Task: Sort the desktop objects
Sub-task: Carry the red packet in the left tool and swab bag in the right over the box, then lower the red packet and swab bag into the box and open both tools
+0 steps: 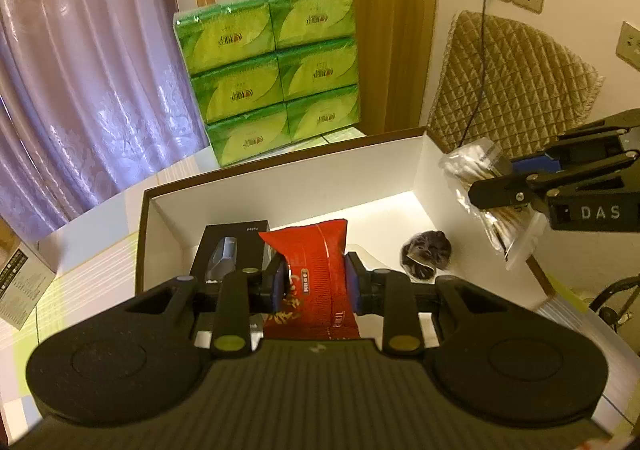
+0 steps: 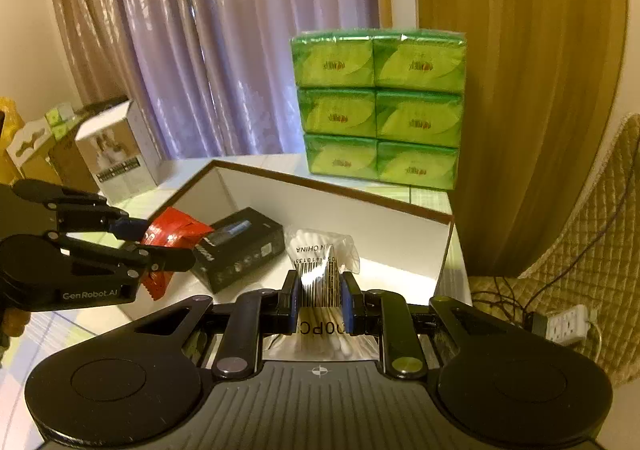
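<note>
A: Over the near edge of the open box (image 1: 288,186), left gripper (image 1: 316,286) clenched on a red packet (image 1: 316,262). Long axis runs near to far, straight along the fingers; far end points into the box, slightly raised.

B: And the other claw?

A: Right gripper (image 2: 319,300) grasping a clear bag of cotton swabs (image 2: 320,262). Long axis also lies along the fingers, far end toward the box's far wall. Barcode face up, print reads upside down from this side. From the left wrist view the same bag (image 1: 480,178) hangs at the box's right wall, tilted, near end lower.

B: Box contents?

A: White inside, brown rim. Black carton (image 2: 240,250) lies flat on the floor at the left, with a silver-blue device pictured on its lid. Small dark crumpled object (image 1: 426,252) sits on the floor to the right, apart from the carton. Cannot tell what it is.

B: Anything obscured?

A: Near part of the red packet is hidden behind the gripper body, and the carton's near end is behind the left finger. Swab bag's near end is partly covered too. Whether either held item touches the box floor, cannot tell.

B: Beyond the box?

A: Green tissue multipack (image 1: 268,74) standing upright at the far side, six packs showing. White printed carton (image 2: 120,154) far left on the table (image 1: 100,226).
</note>
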The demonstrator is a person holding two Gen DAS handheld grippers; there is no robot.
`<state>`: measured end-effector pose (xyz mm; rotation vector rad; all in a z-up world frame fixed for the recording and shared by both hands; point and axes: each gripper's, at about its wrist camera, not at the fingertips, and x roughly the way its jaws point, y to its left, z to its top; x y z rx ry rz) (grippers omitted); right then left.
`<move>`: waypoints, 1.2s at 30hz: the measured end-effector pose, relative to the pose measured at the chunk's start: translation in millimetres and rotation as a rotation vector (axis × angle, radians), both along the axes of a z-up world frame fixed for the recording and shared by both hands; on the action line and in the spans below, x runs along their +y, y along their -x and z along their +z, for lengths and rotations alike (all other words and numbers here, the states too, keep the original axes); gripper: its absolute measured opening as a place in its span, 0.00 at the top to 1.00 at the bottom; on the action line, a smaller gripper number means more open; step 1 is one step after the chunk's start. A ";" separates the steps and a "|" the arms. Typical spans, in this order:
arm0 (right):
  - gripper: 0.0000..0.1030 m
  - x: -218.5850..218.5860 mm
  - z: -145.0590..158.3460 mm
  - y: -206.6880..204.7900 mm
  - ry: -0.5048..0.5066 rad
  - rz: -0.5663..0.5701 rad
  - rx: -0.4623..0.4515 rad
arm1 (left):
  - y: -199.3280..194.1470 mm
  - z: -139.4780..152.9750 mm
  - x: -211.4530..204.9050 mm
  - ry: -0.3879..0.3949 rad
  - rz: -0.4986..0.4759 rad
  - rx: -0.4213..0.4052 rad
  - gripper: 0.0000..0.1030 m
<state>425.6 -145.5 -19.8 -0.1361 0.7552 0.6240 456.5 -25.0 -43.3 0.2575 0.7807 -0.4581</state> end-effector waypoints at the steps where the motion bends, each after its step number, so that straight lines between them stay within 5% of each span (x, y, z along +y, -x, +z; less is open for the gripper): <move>1: 0.83 1.8 -3.2 -6.1 0.005 0.002 0.005 | -5.7 -1.7 -2.1 -0.004 0.002 0.004 0.75; 18: 0.83 26.8 -53.7 -81.5 0.062 -0.038 0.090 | -89.3 -49.2 -39.3 -0.064 0.003 0.080 0.75; 36: 0.83 22.5 -81.6 -115.2 0.094 -0.076 0.127 | -124.6 -89.7 -53.2 -0.103 0.016 0.138 0.74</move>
